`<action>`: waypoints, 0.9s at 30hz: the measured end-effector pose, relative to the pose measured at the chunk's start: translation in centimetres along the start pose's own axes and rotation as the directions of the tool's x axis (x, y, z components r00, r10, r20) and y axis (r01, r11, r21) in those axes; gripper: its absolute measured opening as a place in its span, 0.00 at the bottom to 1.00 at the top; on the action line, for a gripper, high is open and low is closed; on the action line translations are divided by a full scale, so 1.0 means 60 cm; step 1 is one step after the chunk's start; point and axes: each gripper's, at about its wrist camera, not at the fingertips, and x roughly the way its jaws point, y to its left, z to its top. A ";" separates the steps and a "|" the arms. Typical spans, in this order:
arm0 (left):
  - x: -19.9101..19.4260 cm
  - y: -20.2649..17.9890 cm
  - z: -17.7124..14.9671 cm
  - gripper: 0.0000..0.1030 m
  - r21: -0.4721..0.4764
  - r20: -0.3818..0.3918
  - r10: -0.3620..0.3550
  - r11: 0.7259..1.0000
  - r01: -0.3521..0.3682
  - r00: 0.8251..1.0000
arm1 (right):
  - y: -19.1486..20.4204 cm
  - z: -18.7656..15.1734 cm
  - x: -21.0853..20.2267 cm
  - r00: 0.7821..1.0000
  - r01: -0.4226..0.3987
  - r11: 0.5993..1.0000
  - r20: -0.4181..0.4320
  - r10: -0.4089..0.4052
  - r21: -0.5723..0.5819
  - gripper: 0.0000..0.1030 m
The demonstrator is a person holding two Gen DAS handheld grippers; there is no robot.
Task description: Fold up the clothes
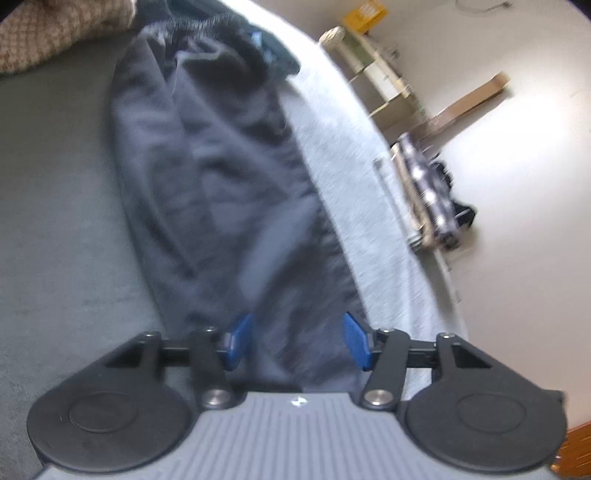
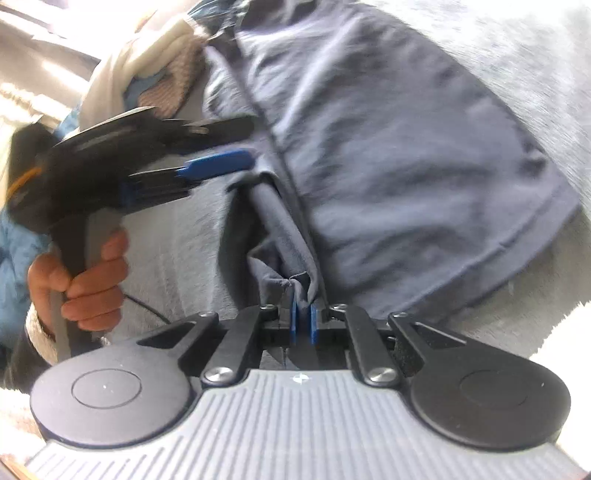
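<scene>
Dark navy sweatpants (image 1: 221, 166) lie lengthwise on a grey bed cover (image 1: 55, 221), their waistband at the far end. My left gripper (image 1: 297, 338) is open, its blue fingers (image 1: 240, 339) standing either side of the near end of the cloth. In the right wrist view the same navy garment (image 2: 406, 147) spreads across the cover. My right gripper (image 2: 303, 321) is shut on a pinched fold of its edge (image 2: 299, 288). The left gripper (image 2: 221, 162), held in a hand, shows at the left with its blue finger beside the cloth.
A light grey blanket (image 1: 351, 147) lies along the bed's right edge. A beige knitted item (image 1: 55, 33) is at the far left. A shelf (image 1: 376, 74) and clutter stand on the floor to the right. Pale clothes (image 2: 147, 74) are piled beyond the garment.
</scene>
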 end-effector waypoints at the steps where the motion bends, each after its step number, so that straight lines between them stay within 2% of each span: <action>1: -0.011 0.003 0.000 0.55 0.000 0.021 -0.011 1.000 0.011 1.000 | -0.006 -0.001 0.001 1.000 0.002 1.000 -0.004 -0.002 0.019 0.05; 4: -0.041 0.014 -0.008 0.56 0.017 0.071 0.003 1.000 -0.004 0.997 | -0.015 0.001 0.007 1.000 0.016 0.998 -0.001 -0.016 0.059 0.05; 7: -0.051 0.026 -0.025 0.57 0.055 0.064 0.056 0.997 -0.059 0.996 | -0.020 0.003 0.011 1.000 0.027 0.997 0.005 -0.028 0.068 0.05; 11: -0.030 0.037 -0.044 0.57 0.075 0.023 0.125 0.989 -0.127 0.992 | -0.026 -0.003 0.015 0.999 0.049 0.995 0.008 -0.050 0.088 0.05; 22: 0.041 0.017 -0.051 0.57 0.171 0.032 0.213 0.962 -0.215 0.977 | -0.026 -0.007 0.017 0.998 0.056 0.994 0.002 -0.056 0.090 0.08; 25: 0.049 0.014 -0.052 0.57 0.181 0.028 0.231 0.956 -0.232 0.973 | -0.022 -0.007 0.014 0.998 0.058 0.995 -0.002 -0.058 0.082 0.12; 27: 0.050 0.015 -0.053 0.57 0.181 0.027 0.234 0.955 -0.235 0.972 | -0.021 0.000 0.003 0.998 0.061 0.996 0.003 -0.061 0.058 0.22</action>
